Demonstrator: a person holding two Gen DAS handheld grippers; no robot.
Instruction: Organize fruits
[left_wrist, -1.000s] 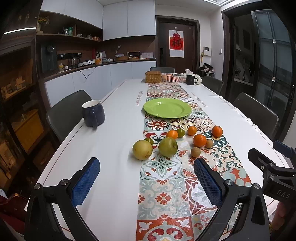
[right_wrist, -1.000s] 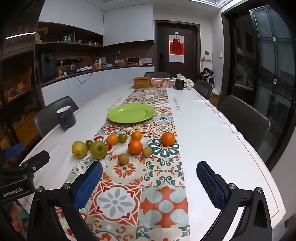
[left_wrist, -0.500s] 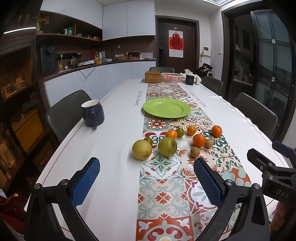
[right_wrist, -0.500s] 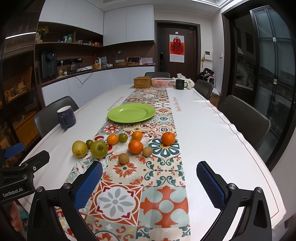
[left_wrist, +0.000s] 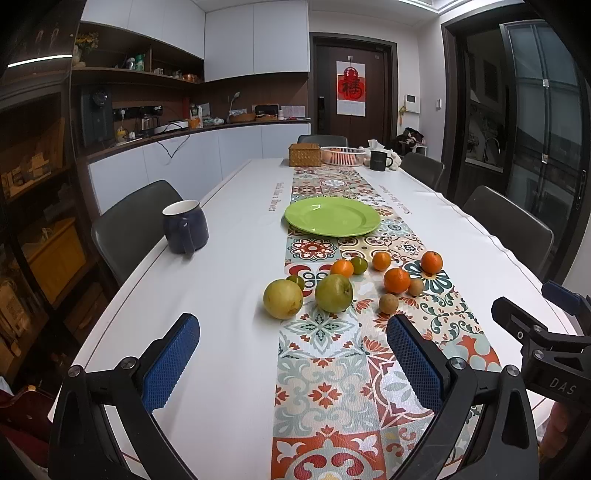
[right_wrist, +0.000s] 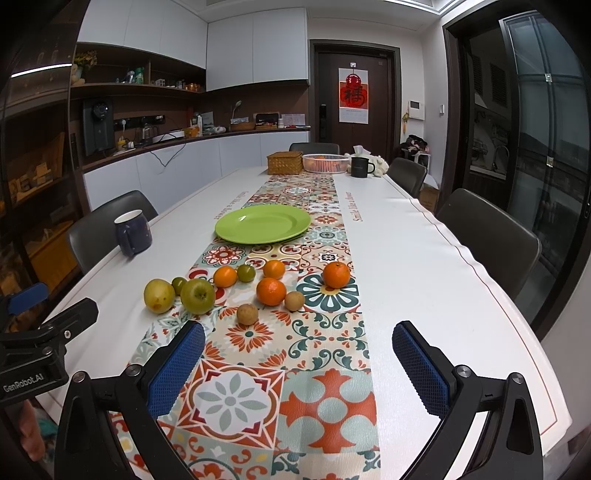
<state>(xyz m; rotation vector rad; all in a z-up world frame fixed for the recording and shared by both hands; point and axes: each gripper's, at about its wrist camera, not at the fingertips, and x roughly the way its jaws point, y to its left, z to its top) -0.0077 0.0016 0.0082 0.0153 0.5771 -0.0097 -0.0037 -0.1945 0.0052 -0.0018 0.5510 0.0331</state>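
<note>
Both tongs hang above the near end of the long white tabletop (left_wrist: 229, 266), and neither has begun to pick anything. The left tongs (left_wrist: 291, 358) are spread wide with nothing between the blue pads, and the right tongs (right_wrist: 299, 363) are spread wide and empty too.

The fruits lie loose on the patterned tile-print runner (left_wrist: 325, 369), between the tongs and the round green plate (left_wrist: 332, 220), which is bare. Nearest to the left tongs are the large yellow pear-like fruit (left_wrist: 283, 299), which rests at the runner's edge on the white cloth, and the large green apple (left_wrist: 333, 293) just beside it. A small green fruit (left_wrist: 296, 282) sits behind them. Further right are the small brown round fruit (left_wrist: 388, 304), the orange mandarin in the middle (left_wrist: 396, 280) and the orange mandarin far right (left_wrist: 431, 262).

The plate is probably the place to collect them, so the step in hand seems to be the first approach. To do it well, I would take one fruit per hand: the left tongs to the yellow fruit, the right tongs to the brown fruit or a mandarin. Bring the pads down on both sides at the widest part, then close gently, because round fruit may roll away or push its neighbour. The apple and the yellow fruit are close together, so a pad must enter the gap carefully.
</note>
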